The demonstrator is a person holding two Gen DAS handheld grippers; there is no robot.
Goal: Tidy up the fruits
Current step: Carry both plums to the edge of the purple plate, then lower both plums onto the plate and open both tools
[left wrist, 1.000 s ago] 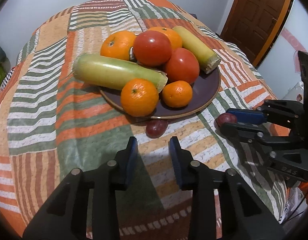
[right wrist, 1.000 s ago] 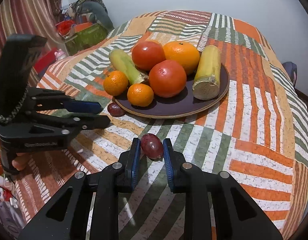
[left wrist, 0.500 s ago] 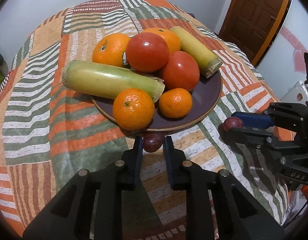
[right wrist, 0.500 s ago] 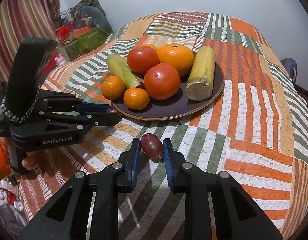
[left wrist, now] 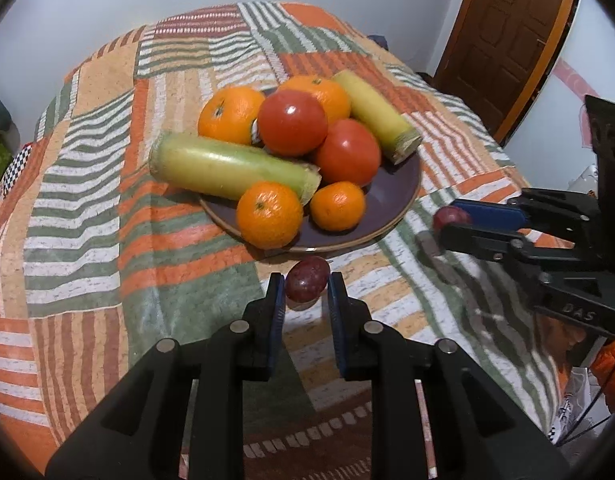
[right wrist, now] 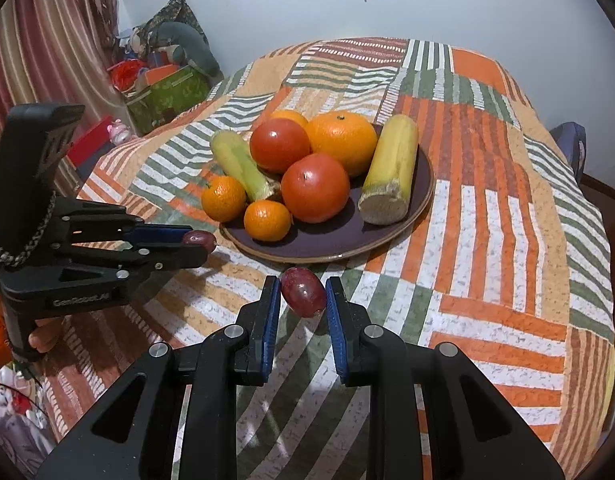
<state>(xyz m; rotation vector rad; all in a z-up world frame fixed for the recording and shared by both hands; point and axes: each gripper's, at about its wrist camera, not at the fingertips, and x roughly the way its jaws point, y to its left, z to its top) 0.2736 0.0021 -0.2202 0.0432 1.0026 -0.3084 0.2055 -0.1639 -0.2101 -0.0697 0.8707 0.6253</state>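
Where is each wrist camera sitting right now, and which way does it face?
Left wrist: rides the left tongs, angled down at the plate; own fingers grip a grape; the right tongs enter from the right.
Right wrist: rides the right tongs, angled down at the plate, gripping a second grape; left tongs at left.
Both share the plate, fruit and striped cloth.

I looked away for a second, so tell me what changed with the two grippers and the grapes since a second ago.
The left gripper moved in toward the plate and its jaws have just closed on the dark red grape beside the rim; a second ago they were open and short of it. The right gripper stayed shut on the other grape. The fruit on the plate has not moved.
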